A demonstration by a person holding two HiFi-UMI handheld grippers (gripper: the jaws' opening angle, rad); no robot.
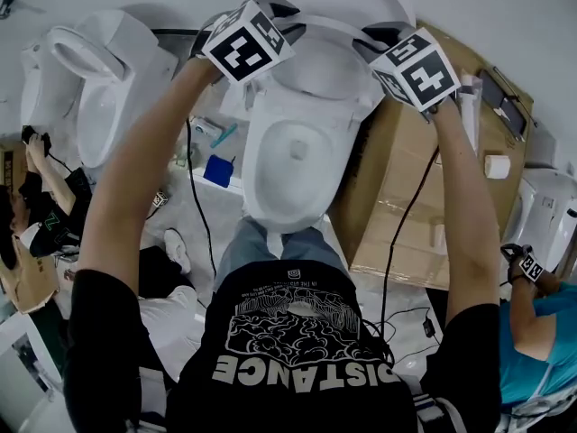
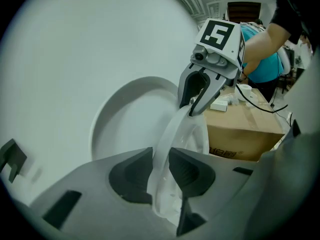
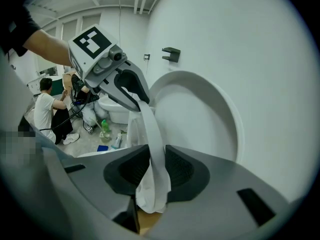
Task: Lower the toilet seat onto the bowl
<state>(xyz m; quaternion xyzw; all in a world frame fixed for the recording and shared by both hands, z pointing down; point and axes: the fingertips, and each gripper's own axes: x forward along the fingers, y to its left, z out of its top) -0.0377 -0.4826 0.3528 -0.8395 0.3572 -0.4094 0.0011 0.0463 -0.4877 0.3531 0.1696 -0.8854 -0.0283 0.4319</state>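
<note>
White wall (image 2: 60, 59), one seat (image 2: 184, 130), two grippers (image 2: 161, 170) (image 3: 157, 170)

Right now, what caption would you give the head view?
Left tongs and right tongs clamp the half-raised toilet seat above the white bowl.

From head cam we look steeply down over both arms onto toilet bowl (image 1: 288, 165). L + R gripper cams sit v. close, along own jaws, facing each other across toilet seat (image 2: 175, 134); all three share seat + raised lid (image 3: 200, 119).

left gripper (image 1: 273, 14) | right gripper (image 1: 382, 36) | flanking toilet seat (image 1: 335, 27) | seat tilted above bowl (image 1: 290, 165)
</note>
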